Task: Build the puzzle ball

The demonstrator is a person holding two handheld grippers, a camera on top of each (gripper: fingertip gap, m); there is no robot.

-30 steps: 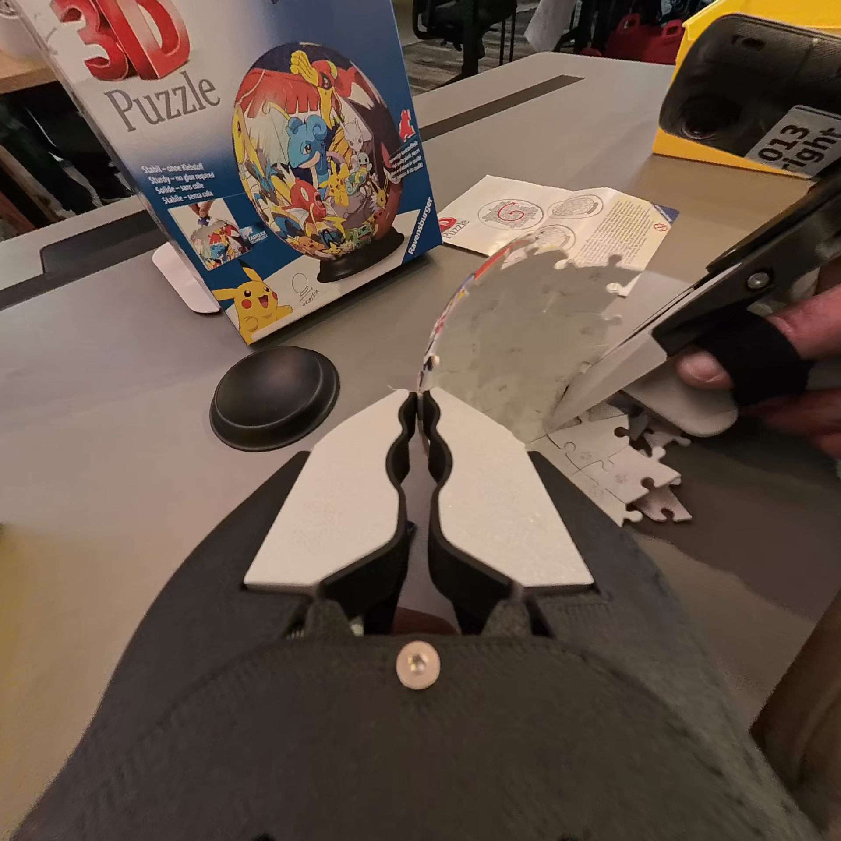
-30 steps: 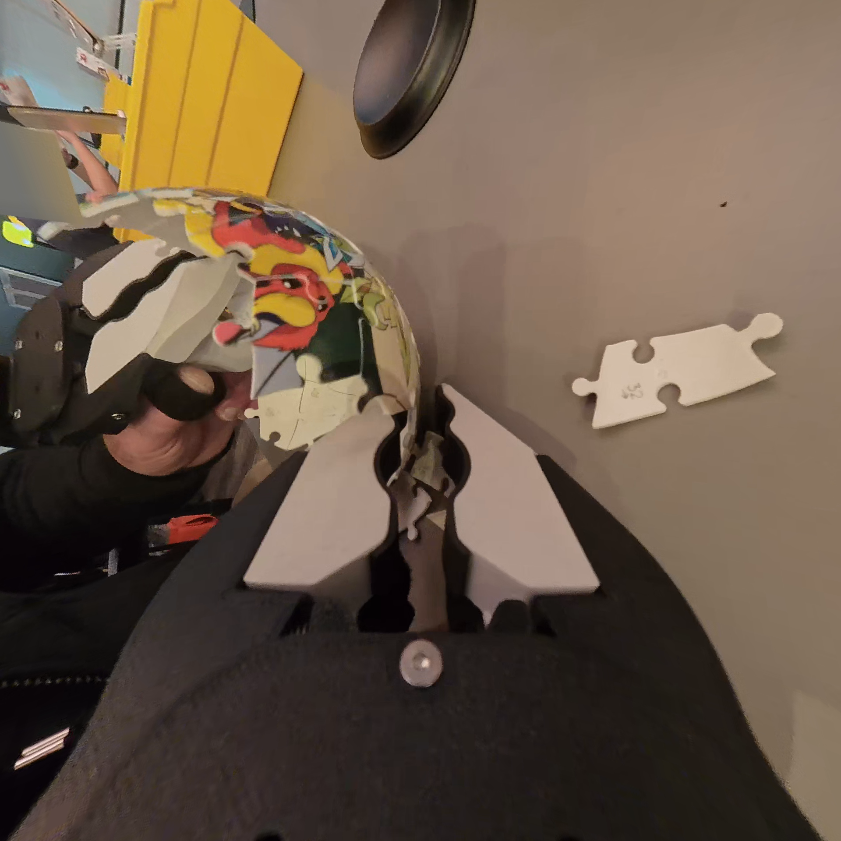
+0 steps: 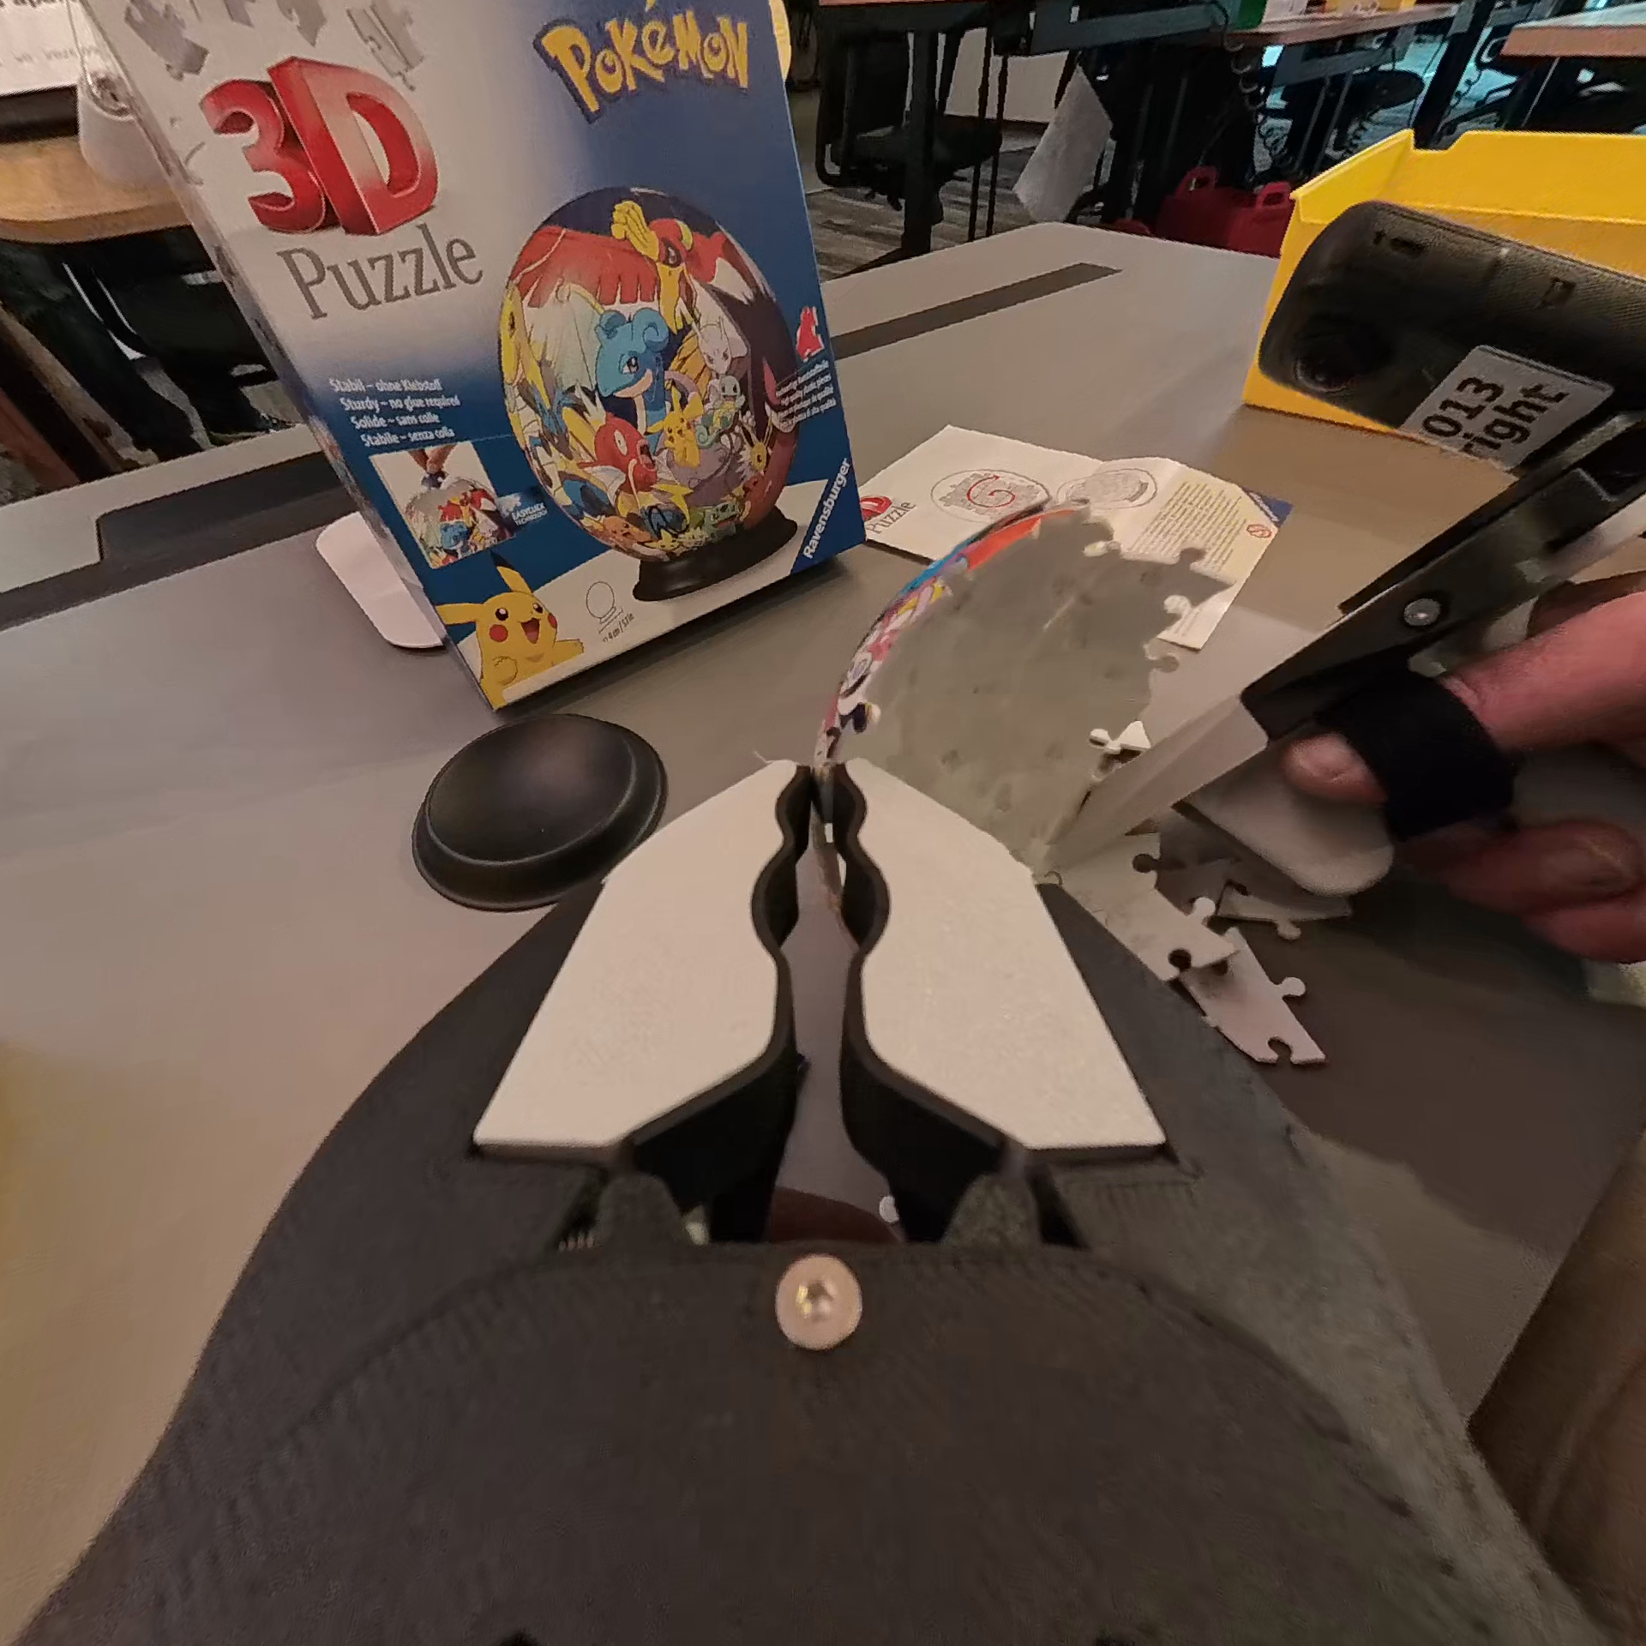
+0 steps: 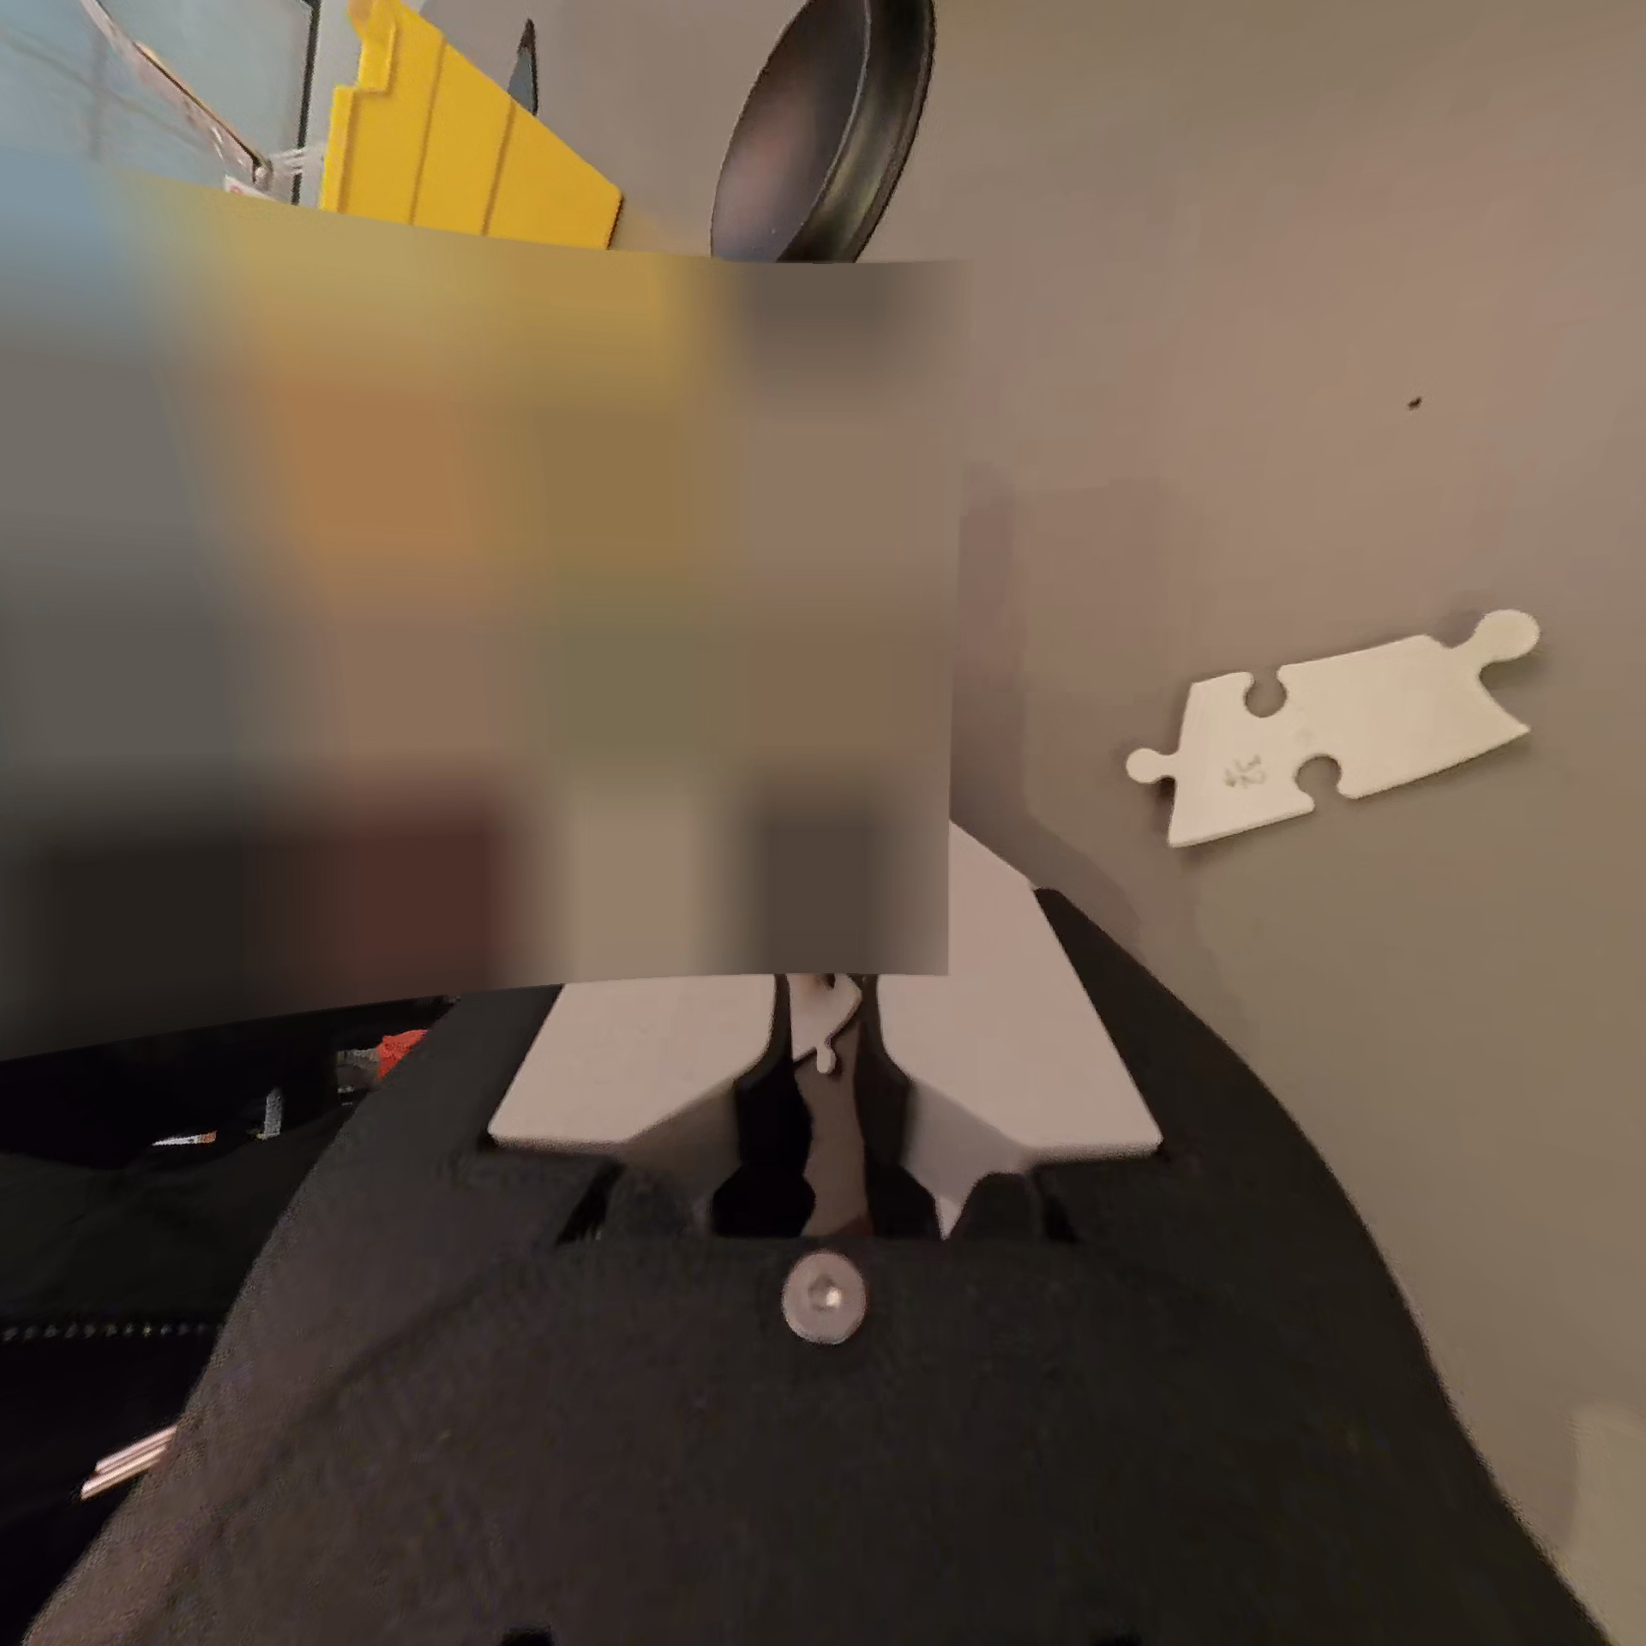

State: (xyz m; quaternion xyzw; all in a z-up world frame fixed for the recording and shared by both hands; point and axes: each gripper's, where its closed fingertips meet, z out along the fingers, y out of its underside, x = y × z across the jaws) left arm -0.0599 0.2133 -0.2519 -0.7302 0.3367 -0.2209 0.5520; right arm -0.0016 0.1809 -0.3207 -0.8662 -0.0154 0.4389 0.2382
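Risk sits in the double grip: left gripper (image 3: 824, 784) is clamped on the near edge of the half-built shell (image 3: 998, 677), held above the table (image 3: 223, 802), and right gripper (image 3: 1055, 859) pinches its right rim. Any twist between them could pop seams, dropping pieces among the loose pieces (image 3: 1220, 962) below.

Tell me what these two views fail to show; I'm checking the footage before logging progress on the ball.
- Right wrist view: a mosaic patch hides the right gripper's fingertips and most of the puzzle shell.
- Left wrist view: the left gripper covers the shell edge it clamps.
- Left wrist view: the right gripper and hand cover part of the loose pieces.
- Right wrist view: the black stand is cut by the top edge.
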